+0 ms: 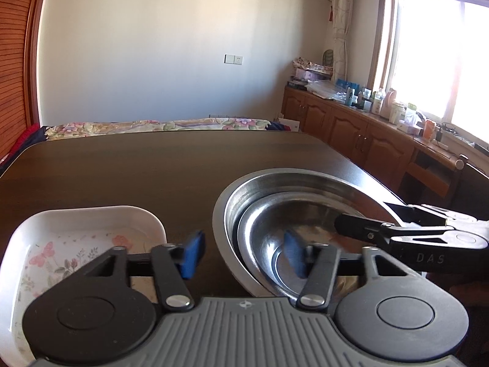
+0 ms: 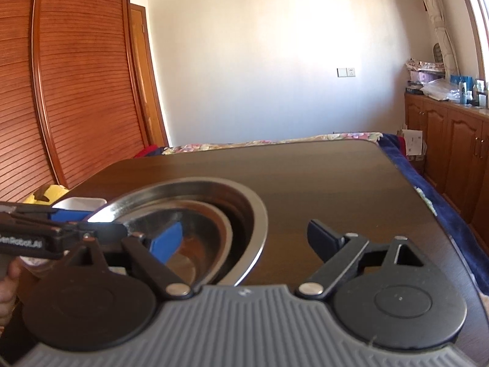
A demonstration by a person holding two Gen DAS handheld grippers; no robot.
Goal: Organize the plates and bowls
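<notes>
Two steel bowls [image 1: 275,244], the smaller nested inside the larger, sit on the dark desk [image 1: 152,168], with a white floral dish [image 1: 76,244] to their left at the near edge. Between dish and bowls the left gripper [image 1: 244,257] stands partly open and empty, its right blue pad over the inner bowl's near wall and its left pad over bare desk. Farther right, the right gripper [image 2: 241,241] gapes wide across the bowls' rim, holding nothing.

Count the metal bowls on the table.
2: a large metal bowl on the dark table, and a smaller metal bowl nested inside it. Another could hide underneath.
</notes>
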